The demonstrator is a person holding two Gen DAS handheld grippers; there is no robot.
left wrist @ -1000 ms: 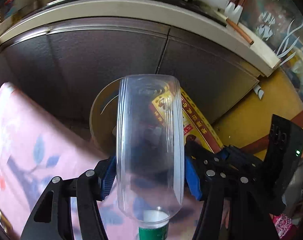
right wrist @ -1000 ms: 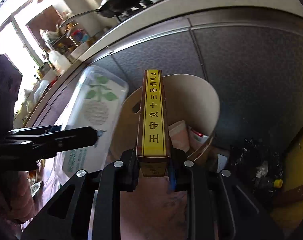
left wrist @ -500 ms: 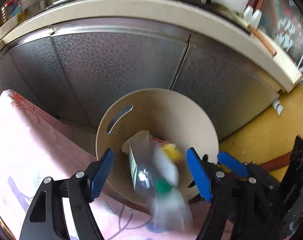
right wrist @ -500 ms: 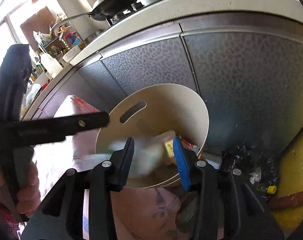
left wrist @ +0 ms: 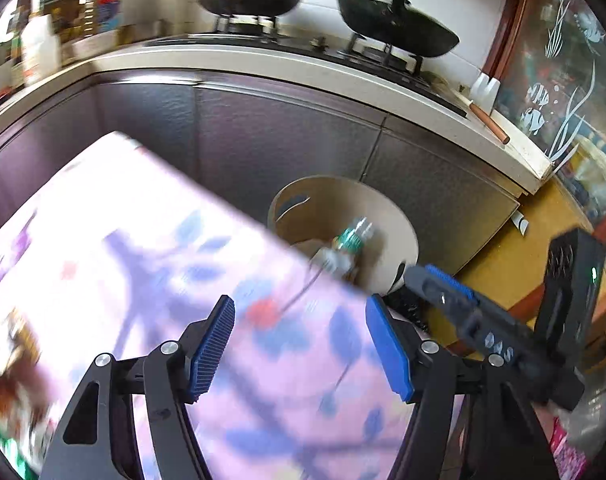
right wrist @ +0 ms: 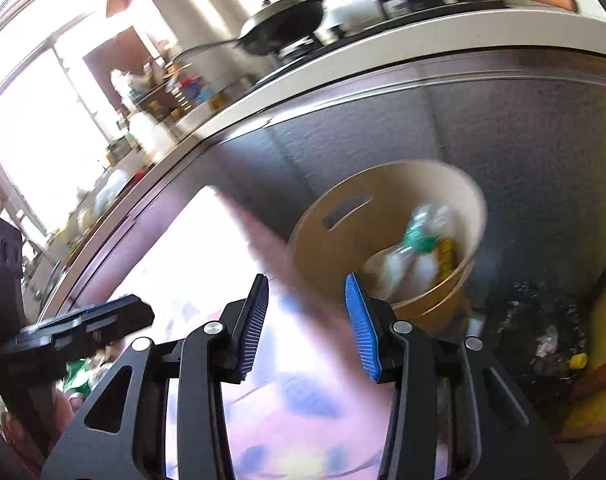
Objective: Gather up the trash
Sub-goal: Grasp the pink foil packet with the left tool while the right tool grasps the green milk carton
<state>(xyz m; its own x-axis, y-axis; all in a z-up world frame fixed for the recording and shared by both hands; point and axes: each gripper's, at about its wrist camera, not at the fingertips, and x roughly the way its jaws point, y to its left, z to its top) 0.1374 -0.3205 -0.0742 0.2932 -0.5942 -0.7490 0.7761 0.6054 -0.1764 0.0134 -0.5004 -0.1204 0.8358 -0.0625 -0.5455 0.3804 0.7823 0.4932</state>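
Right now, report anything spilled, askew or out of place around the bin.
Litter lies on the dark floor right of the beige bin, outside it: pale scraps and a small yellow cap. Inside the bin, the clear bottle with the green label lies tilted beside a yellow box. Nothing else stands out.

1. Over the pink flowered tablecloth (left wrist: 151,240) I have open room ahead of my left gripper (left wrist: 299,346); its jaws are closing on nothing
2. The bin (right wrist: 335,248) gapes past the table edge, but the bottle (right wrist: 419,236) and a yellow box (right wrist: 447,254) fill its bottom
3. Grey cabinet doors (left wrist: 279,144) wall off everything behind
4. My right gripper (right wrist: 307,320) crowds my left one's right side
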